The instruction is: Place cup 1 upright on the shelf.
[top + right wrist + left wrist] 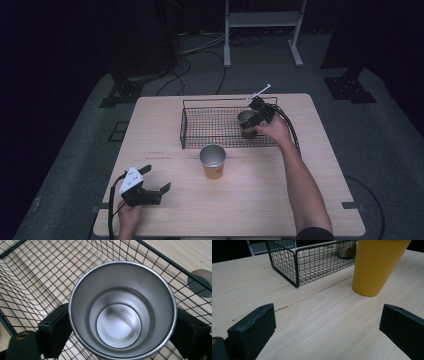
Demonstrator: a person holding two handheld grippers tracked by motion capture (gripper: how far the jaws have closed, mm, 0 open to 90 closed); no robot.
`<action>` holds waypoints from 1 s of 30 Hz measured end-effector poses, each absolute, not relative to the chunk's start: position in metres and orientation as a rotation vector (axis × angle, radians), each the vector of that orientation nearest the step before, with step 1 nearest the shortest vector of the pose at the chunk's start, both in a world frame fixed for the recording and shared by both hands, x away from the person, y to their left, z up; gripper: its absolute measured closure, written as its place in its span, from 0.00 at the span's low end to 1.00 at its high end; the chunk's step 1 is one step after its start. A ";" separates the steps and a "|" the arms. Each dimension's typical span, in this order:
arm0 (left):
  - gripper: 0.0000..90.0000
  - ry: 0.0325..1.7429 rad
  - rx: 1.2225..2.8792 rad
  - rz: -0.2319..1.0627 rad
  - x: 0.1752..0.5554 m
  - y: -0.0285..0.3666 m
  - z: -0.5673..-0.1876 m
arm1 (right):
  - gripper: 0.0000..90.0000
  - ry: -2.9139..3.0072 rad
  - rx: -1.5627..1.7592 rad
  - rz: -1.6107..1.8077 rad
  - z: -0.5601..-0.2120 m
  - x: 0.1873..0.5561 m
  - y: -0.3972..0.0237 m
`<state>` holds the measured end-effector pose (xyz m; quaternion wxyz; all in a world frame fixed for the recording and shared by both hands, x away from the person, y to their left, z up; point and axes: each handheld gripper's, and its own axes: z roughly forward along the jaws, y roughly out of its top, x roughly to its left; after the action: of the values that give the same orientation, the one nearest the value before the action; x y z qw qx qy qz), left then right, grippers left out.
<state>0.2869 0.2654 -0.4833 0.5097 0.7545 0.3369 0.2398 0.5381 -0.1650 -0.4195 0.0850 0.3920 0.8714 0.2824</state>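
table [280,200] bare wood | wire basket [200,127] at far side | steel cup [246,120] upright in its right end, mouth up, long axis vertical | yellow cup [213,161] waits just outside | step: setting down, seemingly | right gripper [256,119] jaws flank cup, grip uncertain | next: widen, lift clear | left gripper [155,181] jaws apart, empty

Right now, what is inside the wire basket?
One metal cup stands upright in the wire basket, near its right end, between the right gripper jaws. The cup is empty inside. The mesh under the cup is covered.
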 end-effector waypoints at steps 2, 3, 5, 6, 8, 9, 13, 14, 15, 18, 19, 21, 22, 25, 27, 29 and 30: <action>0.00 0.811 1.818 0.577 0.287 0.265 -0.483 | 0.14 2.597 1.167 0.846 -0.419 0.537 -0.164; 0.00 0.811 1.818 0.578 0.287 0.265 -0.483 | 0.14 2.597 1.167 0.846 -0.419 0.537 -0.164; 0.00 0.810 1.818 0.577 0.287 0.265 -0.483 | 0.14 2.592 1.171 0.841 -0.419 0.537 -0.165; 0.00 0.810 1.817 0.578 0.287 0.265 -0.483 | 0.13 2.588 1.174 0.844 -0.419 0.537 -0.166; 0.00 0.811 1.818 0.577 0.287 0.265 -0.483 | 0.11 2.570 1.168 0.845 -0.419 0.536 -0.167; 0.00 0.810 1.818 0.577 0.287 0.265 -0.483 | 0.11 2.550 1.168 0.847 -0.419 0.535 -0.168; 0.00 0.810 1.817 0.577 0.287 0.265 -0.483 | 0.10 2.533 1.178 0.865 -0.419 0.534 -0.172; 0.00 0.810 1.817 0.577 0.287 0.265 -0.483 | 0.10 2.533 1.178 0.865 -0.419 0.534 -0.172; 0.00 0.810 1.818 0.576 0.287 0.265 -0.483 | 0.09 2.528 1.177 0.867 -0.419 0.533 -0.173; 0.00 0.809 1.818 0.578 0.287 0.265 -0.483 | 0.08 2.520 1.185 0.876 -0.419 0.533 -0.174; 0.00 0.809 1.819 0.578 0.287 0.265 -0.483 | 0.07 2.521 1.188 0.873 -0.420 0.533 -0.174; 0.00 0.809 1.819 0.577 0.287 0.265 -0.483 | 0.07 2.527 1.182 0.864 -0.420 0.533 -0.174; 0.00 0.809 1.818 0.577 0.287 0.265 -0.483 | 0.06 2.533 1.183 0.868 -0.421 0.533 -0.174; 0.00 0.809 1.818 0.577 0.287 0.265 -0.483 | 0.03 2.534 1.181 0.861 -0.421 0.533 -0.173; 0.00 0.810 1.818 0.577 0.287 0.265 -0.483 | 0.03 2.534 1.181 0.868 -0.421 0.533 -0.173; 0.00 0.809 1.818 0.577 0.287 0.265 -0.483 | 0.02 2.524 1.178 0.875 -0.421 0.532 -0.173; 0.00 0.809 1.819 0.576 0.287 0.265 -0.483 | 0.02 2.527 1.174 0.881 -0.420 0.532 -0.172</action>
<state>0.2868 0.2652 -0.4832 0.5095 0.7552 0.3360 0.2393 0.5321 -0.1724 -0.4200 0.1096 0.3993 0.8595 0.2998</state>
